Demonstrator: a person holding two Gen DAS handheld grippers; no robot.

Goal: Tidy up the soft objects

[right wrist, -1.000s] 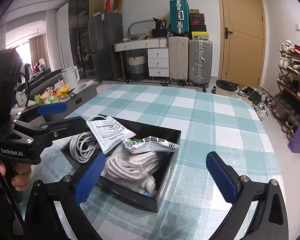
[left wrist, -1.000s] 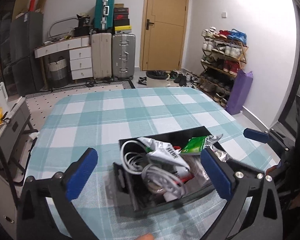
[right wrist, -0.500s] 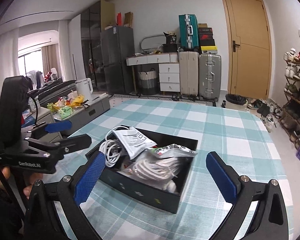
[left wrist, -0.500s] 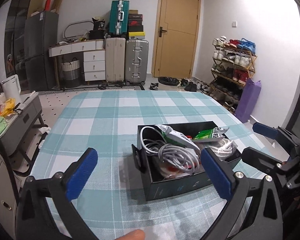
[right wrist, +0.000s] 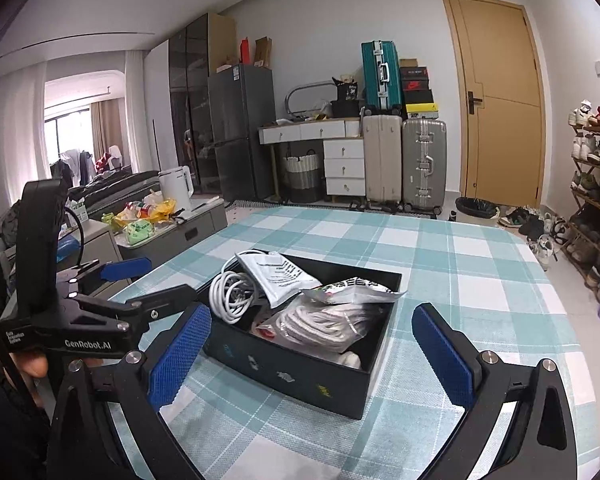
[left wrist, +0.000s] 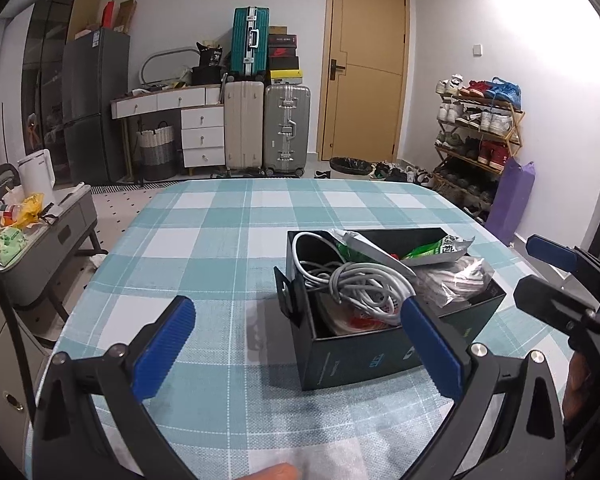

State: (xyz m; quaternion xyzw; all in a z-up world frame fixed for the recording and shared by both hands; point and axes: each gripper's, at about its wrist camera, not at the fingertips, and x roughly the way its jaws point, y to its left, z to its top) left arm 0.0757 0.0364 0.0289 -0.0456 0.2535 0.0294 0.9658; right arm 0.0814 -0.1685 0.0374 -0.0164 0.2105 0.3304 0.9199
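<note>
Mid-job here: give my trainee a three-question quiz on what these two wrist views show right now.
1. True or false: the left tool grips the coiled white cable.
2. Where do the soft items sit? A) black box B) loose on the checked tablecloth C) wicker basket
3. Fill in: both tools, including the right tool, are ____.

Key:
1. False; its jaws are spread and hold nothing.
2. A.
3. Open.
</note>
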